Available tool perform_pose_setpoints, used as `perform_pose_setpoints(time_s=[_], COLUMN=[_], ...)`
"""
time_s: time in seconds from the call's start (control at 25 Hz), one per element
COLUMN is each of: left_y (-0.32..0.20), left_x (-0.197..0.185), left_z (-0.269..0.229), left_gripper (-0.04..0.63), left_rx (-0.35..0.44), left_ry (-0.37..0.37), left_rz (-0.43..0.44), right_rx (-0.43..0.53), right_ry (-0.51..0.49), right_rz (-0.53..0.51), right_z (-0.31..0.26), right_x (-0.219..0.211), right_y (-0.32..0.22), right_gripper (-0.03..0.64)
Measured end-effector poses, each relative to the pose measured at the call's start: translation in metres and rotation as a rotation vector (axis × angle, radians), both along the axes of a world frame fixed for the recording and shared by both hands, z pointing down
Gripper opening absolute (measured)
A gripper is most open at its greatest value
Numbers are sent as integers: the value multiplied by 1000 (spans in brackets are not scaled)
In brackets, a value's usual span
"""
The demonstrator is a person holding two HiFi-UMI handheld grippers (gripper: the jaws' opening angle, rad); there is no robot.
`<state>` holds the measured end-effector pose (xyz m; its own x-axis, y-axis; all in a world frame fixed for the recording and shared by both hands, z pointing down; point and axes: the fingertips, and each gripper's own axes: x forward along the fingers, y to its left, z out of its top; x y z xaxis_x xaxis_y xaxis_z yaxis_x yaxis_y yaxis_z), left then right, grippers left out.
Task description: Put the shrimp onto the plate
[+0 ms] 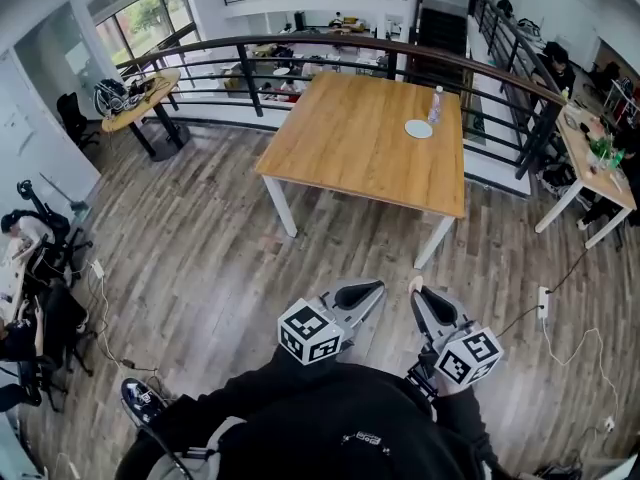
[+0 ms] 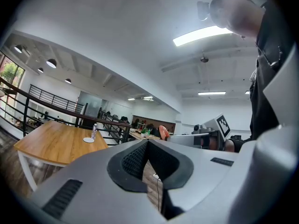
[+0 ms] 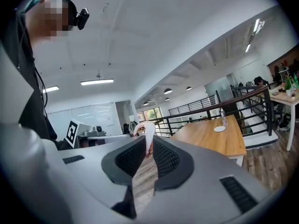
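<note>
Your right gripper (image 3: 148, 143) is clenched on the shrimp (image 3: 145, 128), a pale pink piece pinched at the jaw tips and sticking up past them. Your left gripper (image 2: 147, 143) has its jaws pressed together with nothing between them. You hold both close in front of your body, side by side. The plate (image 1: 418, 128), small and white, sits well away from you on the far right part of the wooden table (image 1: 340, 138), with a bottle (image 1: 436, 104) just beyond it. A stretch of plank floor (image 1: 220, 258) lies between you and the table's near edge. A black railing (image 1: 300, 46) curves behind the table. On the floor to your right lie a power strip (image 1: 543, 301) and its cable.
</note>
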<state>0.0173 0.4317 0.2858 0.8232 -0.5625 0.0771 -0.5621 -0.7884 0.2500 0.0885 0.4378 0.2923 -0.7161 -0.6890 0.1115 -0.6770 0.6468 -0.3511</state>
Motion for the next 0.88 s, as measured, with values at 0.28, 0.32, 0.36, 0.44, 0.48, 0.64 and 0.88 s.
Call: perform_pose_setpoints(time_s=[0.28, 0.32, 0.36, 0.44, 0.48, 0.64, 0.88], left_y=[10, 10, 9, 3, -1, -20, -56], left_x=[10, 10, 8, 5, 5, 12, 24], left_z=[-5, -3, -1, 4, 6, 13, 14], left_gripper=[3, 3, 3, 3, 3, 3, 3], left_rx=[5, -2, -8, -18, -24, -52, -41], left_ry=[-19, -17, -14, -7, -3, 28, 38], left_rz=[44, 46, 46, 47, 51, 78, 122], right_rx=[-1, 0, 0, -2, -5, -24, -29], right_ry=[-50, -48, -45, -43, -40, -11, 18], right_rz=[27, 31, 36, 43, 47, 92, 135], right_z=[-8, -9, -9, -8, -7, -5, -6], right_x=[11, 12, 13, 13, 13, 28, 39], right_y=[2, 2, 1, -4, -7, -22, -55], right_gripper=[60, 60, 60, 60, 60, 60, 60])
